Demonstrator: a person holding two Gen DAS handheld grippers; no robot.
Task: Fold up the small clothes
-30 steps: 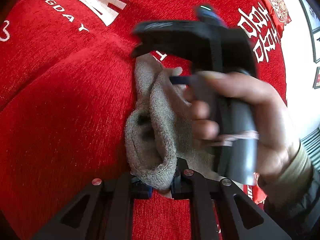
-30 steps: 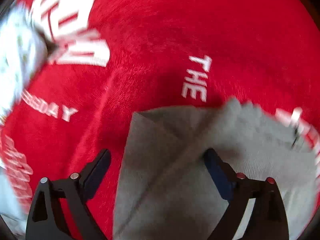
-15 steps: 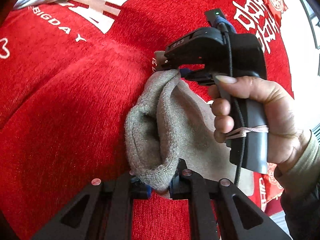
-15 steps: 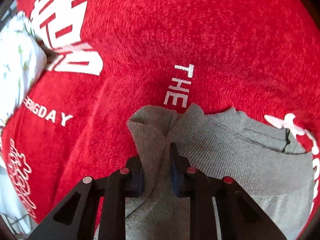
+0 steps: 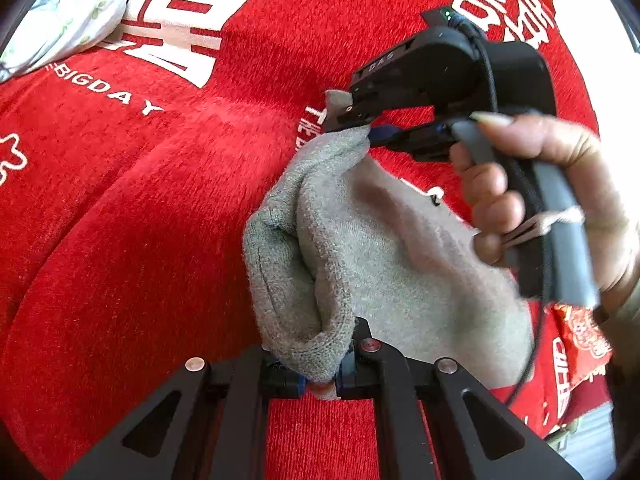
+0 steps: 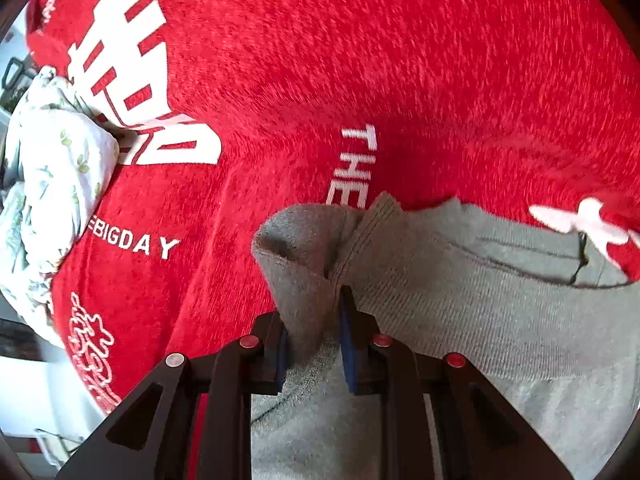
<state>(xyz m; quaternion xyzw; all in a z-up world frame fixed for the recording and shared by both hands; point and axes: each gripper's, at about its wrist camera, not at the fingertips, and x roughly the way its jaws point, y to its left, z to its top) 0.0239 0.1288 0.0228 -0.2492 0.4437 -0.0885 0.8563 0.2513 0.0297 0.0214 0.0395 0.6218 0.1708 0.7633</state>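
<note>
Garment (image 5: pixel 400 264), grey knit on the red blanket (image 5: pixel 132 240), is pinched by both closed jaws—left gripper (image 5: pixel 322 376) at 6 o'clock, right gripper (image 5: pixel 362 128) at 12—so one edge can be folded over.

We count one grey garment (image 5: pixel 372 256); two grippers, the left gripper (image 5: pixel 322 376) and the right gripper (image 6: pixel 312 344), each with two fingers; one hand (image 5: pixel 560 200) in view; one red blanket (image 6: pixel 360 60); one white floral cloth (image 6: pixel 52 168) at its edge.
</note>
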